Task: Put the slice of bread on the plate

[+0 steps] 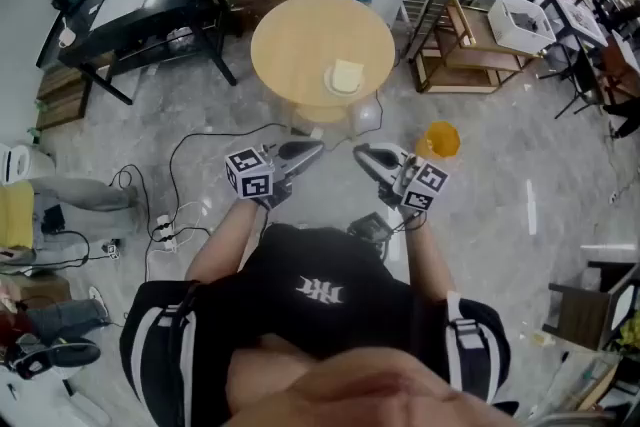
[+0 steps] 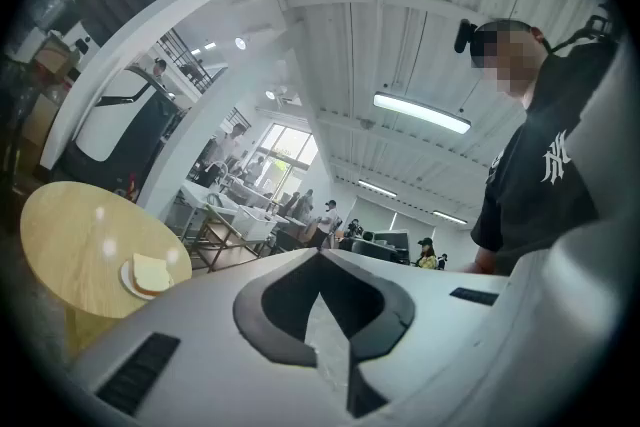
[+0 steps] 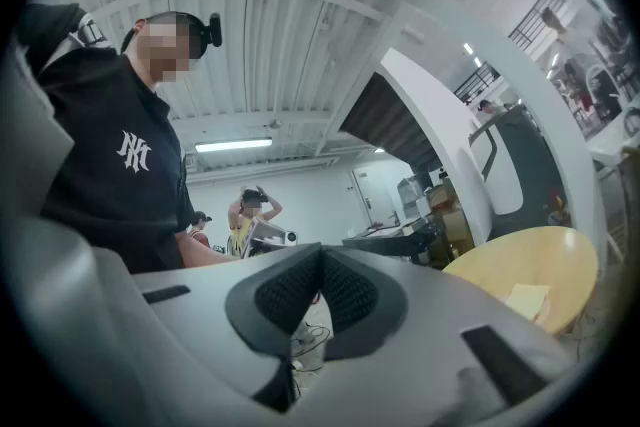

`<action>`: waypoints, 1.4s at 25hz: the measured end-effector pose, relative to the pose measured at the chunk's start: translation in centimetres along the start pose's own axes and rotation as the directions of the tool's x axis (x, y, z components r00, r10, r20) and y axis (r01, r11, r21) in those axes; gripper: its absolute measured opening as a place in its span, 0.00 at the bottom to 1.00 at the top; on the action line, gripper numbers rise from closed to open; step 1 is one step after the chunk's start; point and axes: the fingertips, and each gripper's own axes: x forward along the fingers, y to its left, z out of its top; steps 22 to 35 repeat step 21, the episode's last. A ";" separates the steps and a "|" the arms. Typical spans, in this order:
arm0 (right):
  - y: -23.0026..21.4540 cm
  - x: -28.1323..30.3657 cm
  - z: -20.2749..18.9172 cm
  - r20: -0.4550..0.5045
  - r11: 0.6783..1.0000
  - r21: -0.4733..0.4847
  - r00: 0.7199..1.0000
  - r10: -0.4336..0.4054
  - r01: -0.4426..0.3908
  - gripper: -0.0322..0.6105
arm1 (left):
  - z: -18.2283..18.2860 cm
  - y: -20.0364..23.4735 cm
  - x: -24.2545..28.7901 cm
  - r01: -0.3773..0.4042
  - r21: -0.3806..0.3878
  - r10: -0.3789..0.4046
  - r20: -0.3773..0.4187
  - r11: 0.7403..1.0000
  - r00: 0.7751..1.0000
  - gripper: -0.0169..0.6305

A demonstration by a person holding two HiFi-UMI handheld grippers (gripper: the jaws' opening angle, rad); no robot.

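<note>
Evidently little is left to do: close by the person's chest, the left gripper [image 1: 312,149] and right gripper [image 1: 362,153] are both clenched on nothing. Farther off at twelve o'clock, the slice of bread [image 1: 348,74] lies on the plate [image 1: 331,84], toward five o'clock on the round table [image 1: 295,40].

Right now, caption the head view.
Left gripper and right gripper, shut and empty, short of the round table; bread slice on plate.

Lab workspace, shown by workbenches [image 1: 480,30] and trailing cables [image 1: 160,227].
</note>
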 end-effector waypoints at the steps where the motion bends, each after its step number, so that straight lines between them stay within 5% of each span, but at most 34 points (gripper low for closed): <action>1: 0.1 0.5 -0.2 -0.015 1.000 -0.005 1.000 0.003 -0.003 0.05 | -0.1 -0.2 -0.3 0.001 -0.001 -0.001 0.005 1.000 1.000 0.05; 21: 2.0 -0.4 -2.7 -0.038 0.999 0.034 0.999 0.010 -0.008 0.05 | -4.5 -2.2 -3.1 -0.041 -0.061 0.040 -0.012 0.997 0.999 0.05; 35: 2.0 -0.4 -2.7 -0.038 0.999 0.034 0.999 0.010 -0.008 0.05 | -4.5 -2.2 -3.1 -0.041 -0.061 0.040 -0.012 0.997 0.999 0.05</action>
